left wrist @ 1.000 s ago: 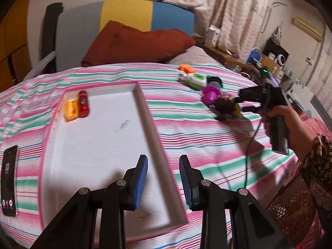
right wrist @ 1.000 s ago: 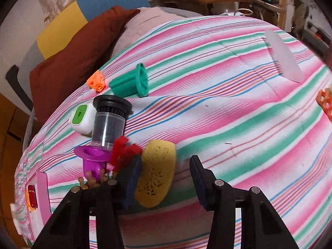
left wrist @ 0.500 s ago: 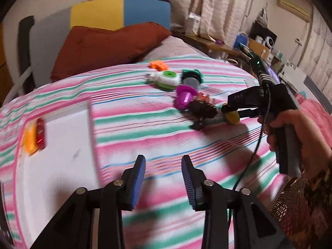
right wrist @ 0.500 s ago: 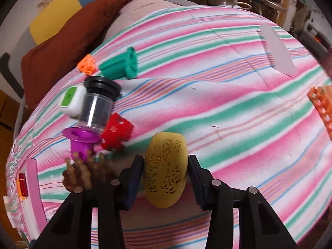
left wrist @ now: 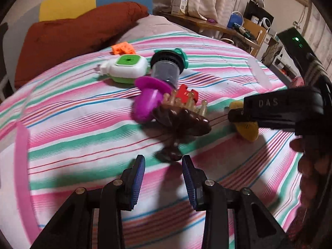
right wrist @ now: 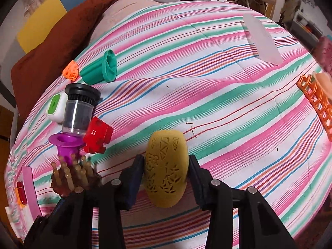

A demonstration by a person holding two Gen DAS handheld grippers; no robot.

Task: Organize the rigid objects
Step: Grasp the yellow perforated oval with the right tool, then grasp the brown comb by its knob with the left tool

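Now the yellow egg (right wrist: 166, 172) squarely between the right jaws, both pads touching.

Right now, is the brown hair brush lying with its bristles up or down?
Bristles up. The brown hair brush rests on its back on the striped bedspread, and its pale pins point upward beside the purple funnel-shaped piece.
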